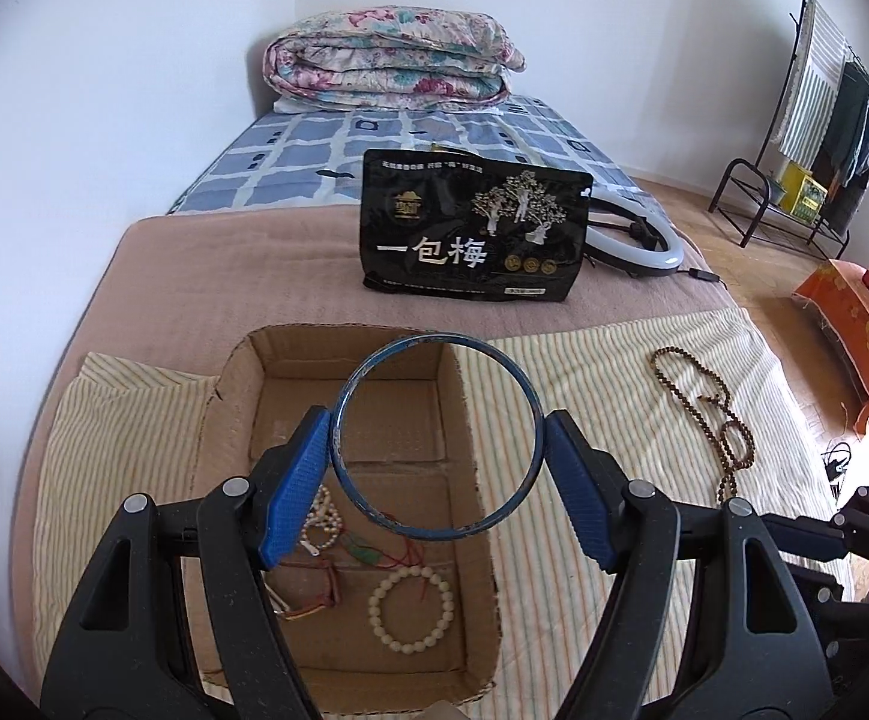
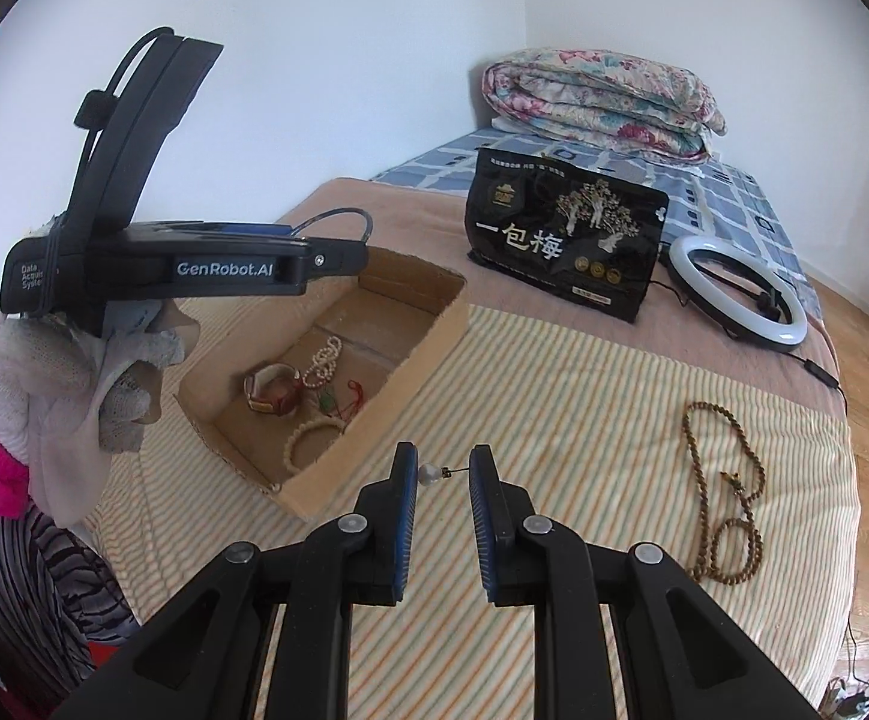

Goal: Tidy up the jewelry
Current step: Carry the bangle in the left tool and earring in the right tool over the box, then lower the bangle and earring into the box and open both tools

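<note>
Bangle time! Left gripper [image 1: 437, 450] has the blue bangle [image 1: 438, 436] pinched by its outer edge between both blue pads, hanging right over the cardboard box [image 1: 242, 372], slightly toward its right wall. Down in the box: a white bead bracelet [image 1: 413, 607], a pearl strand [image 1: 320, 519] and a red-corded piece. Over on the right, right gripper [image 2: 443, 473] has a pearl earring [image 2: 430, 473] caught between its fingers, pearl against the left pad, pin reaching the right, poised above the striped cloth [image 2: 554, 396] just near the box's right wall. Brown bead necklace [image 2: 722, 498] waits far right, untouched. Looks like drop-off stage: next, I reckon, spread the left fingers so the bangle falls inside, clear of the wall.
</note>
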